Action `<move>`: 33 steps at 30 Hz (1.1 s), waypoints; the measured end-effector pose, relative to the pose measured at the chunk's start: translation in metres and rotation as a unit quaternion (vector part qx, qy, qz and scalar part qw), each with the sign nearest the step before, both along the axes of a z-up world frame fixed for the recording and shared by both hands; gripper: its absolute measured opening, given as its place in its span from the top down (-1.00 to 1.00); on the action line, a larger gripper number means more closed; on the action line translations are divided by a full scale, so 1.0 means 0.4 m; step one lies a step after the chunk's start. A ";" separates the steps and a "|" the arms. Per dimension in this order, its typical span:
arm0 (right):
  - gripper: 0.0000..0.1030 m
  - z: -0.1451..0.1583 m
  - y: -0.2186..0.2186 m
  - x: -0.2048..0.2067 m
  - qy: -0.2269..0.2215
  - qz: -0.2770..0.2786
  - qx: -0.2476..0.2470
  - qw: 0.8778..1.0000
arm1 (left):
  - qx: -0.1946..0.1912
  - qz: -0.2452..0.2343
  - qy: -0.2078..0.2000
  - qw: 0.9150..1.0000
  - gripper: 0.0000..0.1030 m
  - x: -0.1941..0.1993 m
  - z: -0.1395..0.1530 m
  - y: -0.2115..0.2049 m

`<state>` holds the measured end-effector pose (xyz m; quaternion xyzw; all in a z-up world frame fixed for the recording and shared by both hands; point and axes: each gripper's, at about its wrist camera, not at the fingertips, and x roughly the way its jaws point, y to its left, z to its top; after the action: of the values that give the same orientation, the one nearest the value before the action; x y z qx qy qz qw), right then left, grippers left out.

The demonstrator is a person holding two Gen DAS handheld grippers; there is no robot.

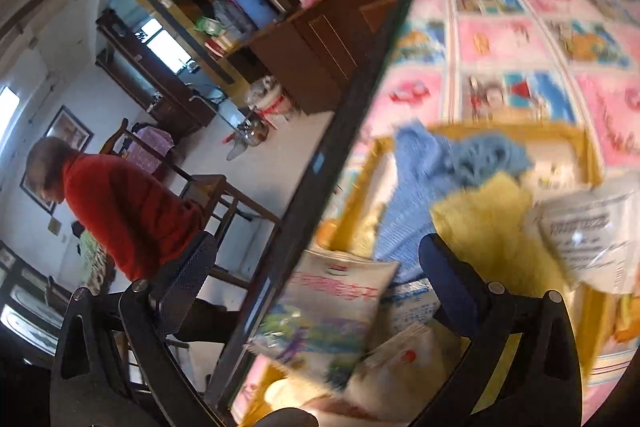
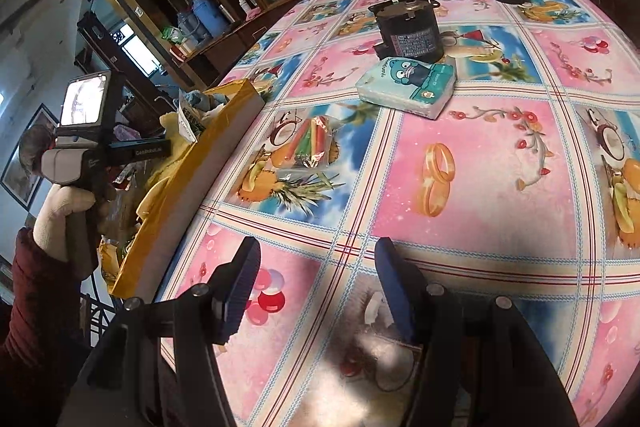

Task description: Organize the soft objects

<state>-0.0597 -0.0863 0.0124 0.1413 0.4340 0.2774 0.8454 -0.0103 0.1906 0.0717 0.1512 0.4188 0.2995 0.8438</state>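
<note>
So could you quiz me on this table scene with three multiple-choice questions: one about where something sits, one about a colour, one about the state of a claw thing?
1. Where does the tissue pack lie?
A. inside the yellow box
B. on the tablecloth just in front of the black motor
C. on the floor

2. What colour is the knitted cloth in the yellow box?
A. light blue
B. red
C. black

3. How does the right gripper stand?
A. shut on the tissue pack
B. shut on a snack bag
C. open and empty

Answers:
1 B: the right wrist view shows the pack on the tablecloth, against the near side of the black motor.
2 A: the left wrist view shows a light blue knit beside a yellow cloth.
3 C: its jaws stand apart with only tablecloth between them.
</note>
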 end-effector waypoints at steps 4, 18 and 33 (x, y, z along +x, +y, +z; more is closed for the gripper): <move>-0.15 -0.012 -0.014 0.008 0.015 0.000 0.024 1.000 | -0.030 -0.036 -0.037 0.998 -0.99 -0.033 0.062 -0.028; -0.17 0.000 -0.010 -0.002 0.003 0.000 0.020 1.000 | -0.028 -0.042 -0.049 0.998 -0.99 0.008 0.036 -0.044; -0.26 0.053 0.352 -0.127 -0.085 0.172 -0.103 0.976 | -0.170 -0.014 -0.183 0.968 -0.99 -0.285 0.103 -0.001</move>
<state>-0.1104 0.0543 0.0337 -0.0476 0.4049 0.3838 0.8286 -0.1243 0.1904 0.1130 -0.0461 0.2994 0.2342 0.9238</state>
